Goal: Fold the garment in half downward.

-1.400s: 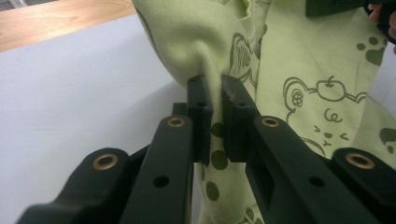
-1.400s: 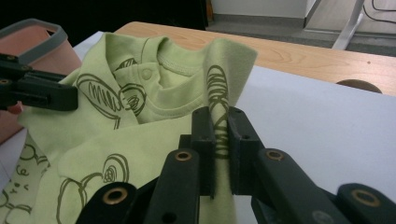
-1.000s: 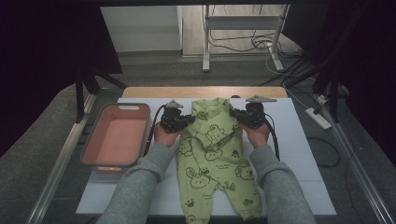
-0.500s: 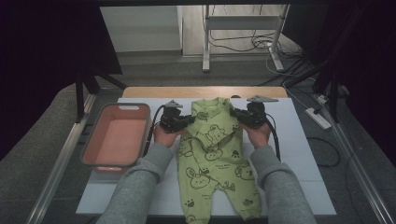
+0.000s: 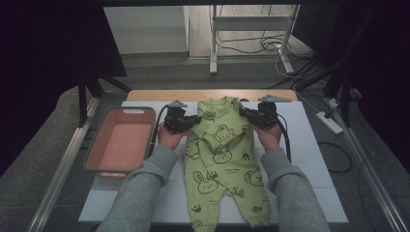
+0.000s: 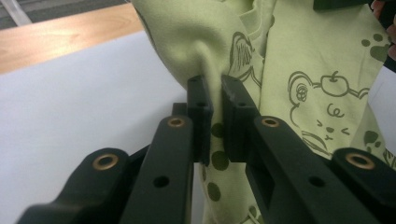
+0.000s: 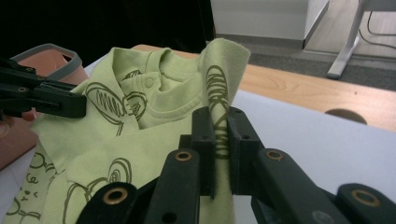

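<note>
Lying flat on the white table (image 5: 309, 159), the green baby suit (image 5: 223, 169) sits just right of the pink tub (image 5: 121, 142). The left gripper (image 5: 193, 121) and right gripper (image 5: 244, 113) each pinch a shoulder fold, jaws clenched on cloth.

Your right gripper (image 7: 220, 140): jaws pinched on an upstanding fold of the green printed baby garment (image 7: 154, 107). Garment spread on white surface (image 7: 317, 140), collar snap visible. Your left gripper (image 7: 70, 105) grips its far side. Pink bin (image 7: 46, 56) beyond.
</note>
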